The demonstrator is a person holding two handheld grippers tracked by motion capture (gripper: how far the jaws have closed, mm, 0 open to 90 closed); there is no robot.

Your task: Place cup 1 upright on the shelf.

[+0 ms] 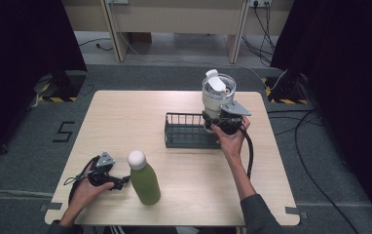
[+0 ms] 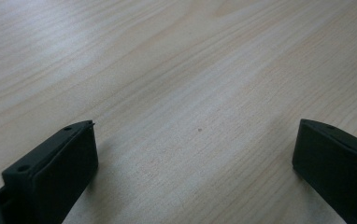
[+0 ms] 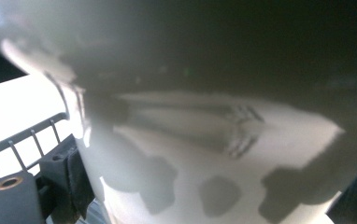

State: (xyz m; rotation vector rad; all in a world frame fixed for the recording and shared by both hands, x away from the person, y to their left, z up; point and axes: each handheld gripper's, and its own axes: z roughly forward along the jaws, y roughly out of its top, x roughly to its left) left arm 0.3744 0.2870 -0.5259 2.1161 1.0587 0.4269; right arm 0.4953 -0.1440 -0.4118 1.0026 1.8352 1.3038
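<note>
The right tongs [image 1: 218, 122] are holding the jar [image 1: 216, 95] over the rack [image 1: 186, 131], not yet released, while the left tongs [image 1: 120, 183] are resting wide beside the waiting bottle [image 1: 143, 178].

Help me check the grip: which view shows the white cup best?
The high view: the cup shows whole, lid on, at the rack's right end, with the right gripper at its base. The right gripper view has its wall close up and blurred. The left gripper view looks at bare table.

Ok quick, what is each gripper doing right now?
Left gripper: open, fingers wide apart over the bare table, holding nothing.
Right gripper: closed on the white cup, at the black rack.
</note>
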